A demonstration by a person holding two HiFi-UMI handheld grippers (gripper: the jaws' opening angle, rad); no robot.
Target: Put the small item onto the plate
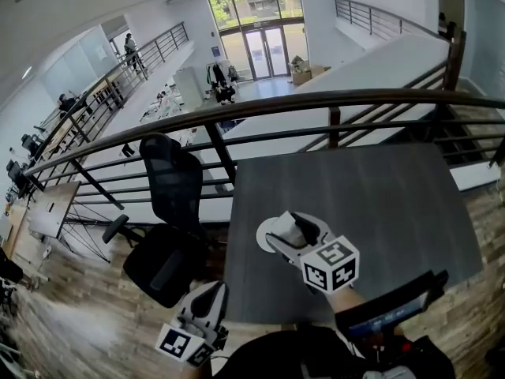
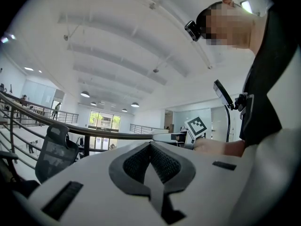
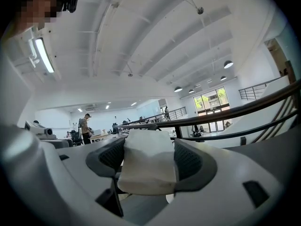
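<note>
A white plate [image 1: 265, 235] lies on the dark grey table [image 1: 379, 212] near its front left. My right gripper [image 1: 289, 232] hovers over the plate and hides most of it. It is shut on the small item [image 3: 148, 166], a white squarish block pinched between both dark pads. My left gripper [image 1: 211, 292] hangs low beside the table's front left corner, away from the plate. In the left gripper view its jaws stand shut, the pads [image 2: 136, 164] meeting with nothing between them, and it points up toward the ceiling.
A black office chair [image 1: 170, 212] stands just left of the table. A dark metal railing [image 1: 316, 105] runs behind the table's far edge, with a drop to the floor below. A dark device [image 1: 394, 306] sits at the person's chest.
</note>
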